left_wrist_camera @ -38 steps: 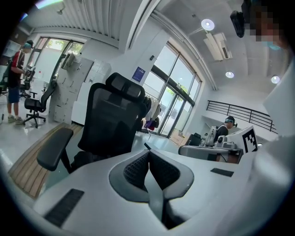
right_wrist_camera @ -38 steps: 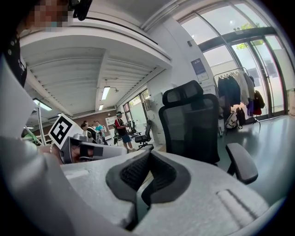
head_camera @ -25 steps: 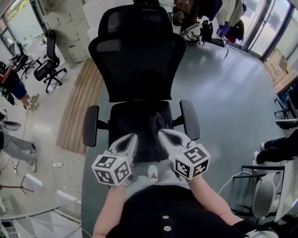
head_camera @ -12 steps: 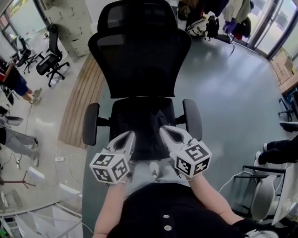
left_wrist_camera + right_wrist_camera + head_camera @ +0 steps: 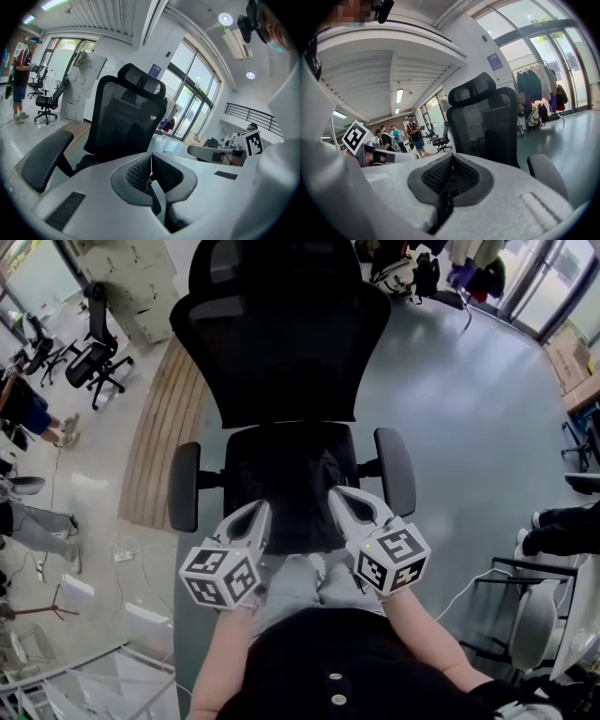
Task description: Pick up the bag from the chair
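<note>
A black office chair (image 5: 281, 352) faces me, its armrests (image 5: 184, 487) on either side of the seat. A black bag (image 5: 298, 491) lies on the seat, hard to tell from the dark cushion. My left gripper (image 5: 257, 514) is shut and hovers over the seat's front left edge, empty. My right gripper (image 5: 339, 495) is shut too, over the front right of the seat beside the bag. In the left gripper view the left gripper (image 5: 151, 165) points at the mesh backrest (image 5: 126, 117). In the right gripper view the right gripper (image 5: 449, 180) does the same.
A wooden slatted platform (image 5: 157, 446) lies left of the chair. Another office chair (image 5: 89, 362) and people stand at the far left. A white cable (image 5: 469, 592) and a stand (image 5: 534, 620) are on the floor at right. Bags and clothes hang at the back.
Both grippers have edged forward over the seat's front edge and stay shut. The head view has shifted a little, so the chair sits slightly higher in it.
</note>
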### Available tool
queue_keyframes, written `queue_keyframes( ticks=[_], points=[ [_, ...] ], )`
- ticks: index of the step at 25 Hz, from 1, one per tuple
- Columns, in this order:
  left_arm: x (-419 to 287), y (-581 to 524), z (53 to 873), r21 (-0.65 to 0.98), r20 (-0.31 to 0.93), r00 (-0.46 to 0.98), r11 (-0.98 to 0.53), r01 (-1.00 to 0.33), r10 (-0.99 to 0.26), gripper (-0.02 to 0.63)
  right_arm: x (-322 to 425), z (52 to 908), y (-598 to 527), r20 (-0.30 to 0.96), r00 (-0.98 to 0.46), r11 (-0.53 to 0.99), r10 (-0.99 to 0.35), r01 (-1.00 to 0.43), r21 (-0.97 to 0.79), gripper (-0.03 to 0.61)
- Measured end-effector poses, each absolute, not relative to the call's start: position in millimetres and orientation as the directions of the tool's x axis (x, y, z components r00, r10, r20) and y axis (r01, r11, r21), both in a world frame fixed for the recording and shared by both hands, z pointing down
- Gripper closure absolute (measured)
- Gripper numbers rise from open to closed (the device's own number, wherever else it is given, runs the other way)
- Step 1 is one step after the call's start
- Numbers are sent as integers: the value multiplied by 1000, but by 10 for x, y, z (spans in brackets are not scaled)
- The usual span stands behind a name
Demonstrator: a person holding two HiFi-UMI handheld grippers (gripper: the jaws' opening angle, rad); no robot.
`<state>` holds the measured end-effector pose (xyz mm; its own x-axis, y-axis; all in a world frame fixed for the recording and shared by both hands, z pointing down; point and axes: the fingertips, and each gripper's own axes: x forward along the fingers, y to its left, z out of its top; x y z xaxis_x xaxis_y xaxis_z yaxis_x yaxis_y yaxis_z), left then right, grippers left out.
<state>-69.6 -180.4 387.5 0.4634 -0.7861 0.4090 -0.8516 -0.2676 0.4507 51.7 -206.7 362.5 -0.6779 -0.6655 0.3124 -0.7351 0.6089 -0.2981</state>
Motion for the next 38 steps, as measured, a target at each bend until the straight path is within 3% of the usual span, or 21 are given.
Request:
queue_keyframes(
  ticks=[16, 18, 38],
  points=[
    [-942, -1897, 4317, 453, 492, 456, -229, -862, -742, 594, 335, 4079, -2141, 431, -643, 557, -633, -765, -323, 577],
    [-944, -1923, 4403, 459, 494, 458, -226, -859, -739, 594, 310, 4153, -2163, 444, -648, 556, -619, -761, -334, 468],
    [-1209, -2090, 5361, 473, 608, 428, -129, -872, -668, 594, 303, 5137, -2403, 564, -587, 473, -581, -807, -353, 465]
  ],
)
